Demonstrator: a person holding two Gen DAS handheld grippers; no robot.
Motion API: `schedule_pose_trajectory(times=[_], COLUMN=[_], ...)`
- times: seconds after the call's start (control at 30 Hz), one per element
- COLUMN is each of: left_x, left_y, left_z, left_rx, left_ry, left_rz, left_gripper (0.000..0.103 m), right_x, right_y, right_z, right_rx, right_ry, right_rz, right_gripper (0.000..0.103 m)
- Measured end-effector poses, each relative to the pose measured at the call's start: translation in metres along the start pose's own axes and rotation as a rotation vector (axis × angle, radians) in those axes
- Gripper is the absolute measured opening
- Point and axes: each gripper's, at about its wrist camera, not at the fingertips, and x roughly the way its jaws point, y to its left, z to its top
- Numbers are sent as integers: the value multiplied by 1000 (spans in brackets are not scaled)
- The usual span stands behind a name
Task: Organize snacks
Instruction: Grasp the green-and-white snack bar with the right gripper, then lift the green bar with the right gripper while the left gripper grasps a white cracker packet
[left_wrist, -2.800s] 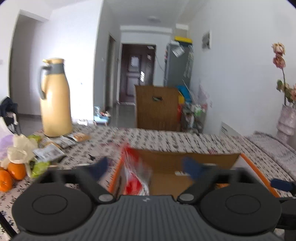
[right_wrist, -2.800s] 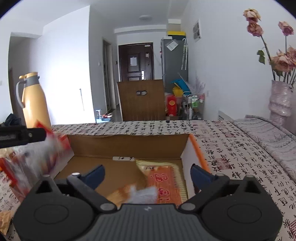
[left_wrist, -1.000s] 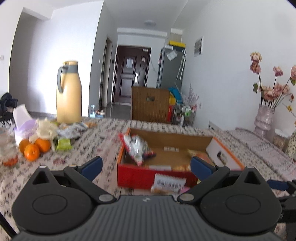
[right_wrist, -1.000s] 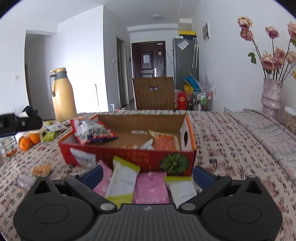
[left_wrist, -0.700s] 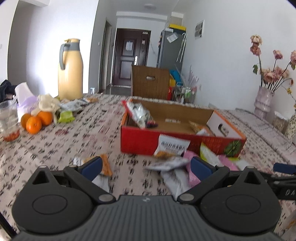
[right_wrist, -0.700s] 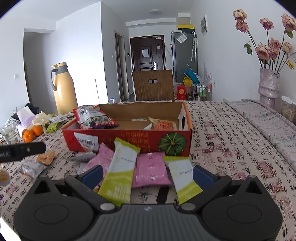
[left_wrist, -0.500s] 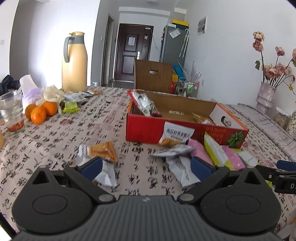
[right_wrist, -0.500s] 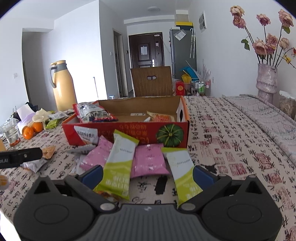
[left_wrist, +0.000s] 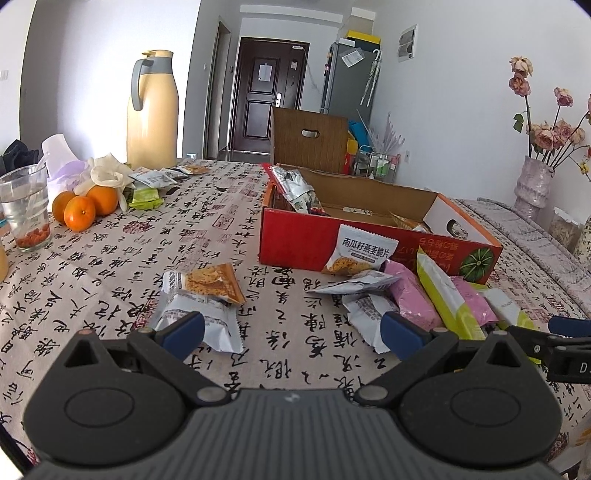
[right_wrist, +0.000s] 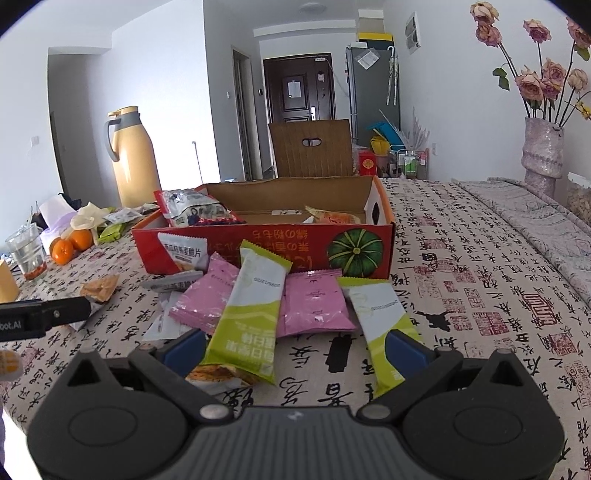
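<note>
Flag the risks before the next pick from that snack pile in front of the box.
1. The green packet lies across the pink packets; closing the open right gripper there may catch two at once.
2. The tall silver bag leans over the red box rim and could tip out if bumped.
3. The water glass sits near the left edge; a wide left gripper swing might hit it.

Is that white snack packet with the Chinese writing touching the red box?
Touching. In the left wrist view the white packet leans upright against the red box, its top edge flat on the front wall with no gap.
</note>
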Motion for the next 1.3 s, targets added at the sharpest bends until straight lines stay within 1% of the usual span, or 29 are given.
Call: schedule_pose_trajectory(times=[0.37,0.43,0.5,0.53,0.6,0.73,0.77,0.87,0.9,1.0,1.13,1.23,1.3], left_x=[6,6,6,6,6,7,7,7,8,9,12,13,13], left_y=[6,6,6,6,6,7,8,9,10,10,8,7,7], left_z=[-1,-1,-1,-1,-1,0,0,0,0,0,0,-1,-1], left_rx=[-7,-8,-7,-8,-9,-6,-7,-6,-6,-1,0,-1,1], left_ry=[15,16,16,16,16,18,18,19,20,23,31,36,36], left_rz=[8,9,8,9,9,11,10,10,8,5,0,-4,-5], left_gripper=[103,103,103,103,103,103,103,103,103,103,103,103,103], right_x=[16,20,25,28,36,52,57,68,71,79,82,81,81], right_y=[7,10,15,17,21,26,27,27,27,27,27,29,31], right_z=[3,5,9,11,16,24,26,29,29,28,25,24,23], right_rx=[-2,-7,-15,-20,-29,-28,-26,-10,-5,11,16,-5,-15], right_ry=[28,26,25,25,30,42,46,64,71,91,85,82,82], right_rz=[10,18,29,38,49,55,50,44,46,58,66,62,55], right_gripper=[103,100,90,87,78,73,70,54,50,48,48,47,41])
